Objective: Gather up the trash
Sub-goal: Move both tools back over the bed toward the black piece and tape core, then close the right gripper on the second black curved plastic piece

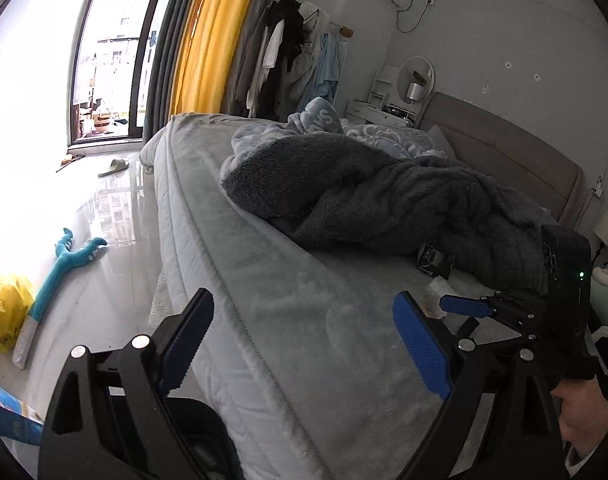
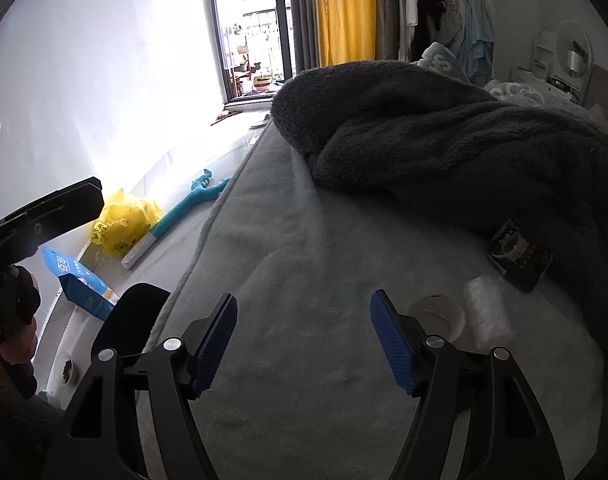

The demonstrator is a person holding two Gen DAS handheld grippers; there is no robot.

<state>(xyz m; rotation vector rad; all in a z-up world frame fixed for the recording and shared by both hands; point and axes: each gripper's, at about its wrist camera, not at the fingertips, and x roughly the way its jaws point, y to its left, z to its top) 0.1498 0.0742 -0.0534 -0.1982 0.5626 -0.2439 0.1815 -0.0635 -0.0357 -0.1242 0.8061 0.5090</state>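
On the grey bed (image 2: pixel 304 240) lie a dark printed packet (image 2: pixel 519 256), a crumpled white wrapper (image 2: pixel 485 308) and a round cream lid or cup (image 2: pixel 437 316), all beside a dark fleece blanket (image 2: pixel 443 140). My right gripper (image 2: pixel 304 344) is open and holds nothing; the round piece sits just right of its right finger. My left gripper (image 1: pixel 304 344) is open over the bed's edge with nothing between its fingers. In the left wrist view the packet (image 1: pixel 433 258) and white wrapper (image 1: pixel 439 288) lie ahead to the right, near a blue finger (image 1: pixel 463 306) of the right gripper.
On the glossy floor left of the bed lie a yellow plastic bag (image 2: pixel 124 220), a blue packet (image 2: pixel 80 280), a teal plush toy (image 2: pixel 184 204) and a slipper (image 1: pixel 114 166). A dark rounded object (image 2: pixel 136 312) stands by the bed's corner. Clothes hang near the yellow curtain (image 1: pixel 208 40).
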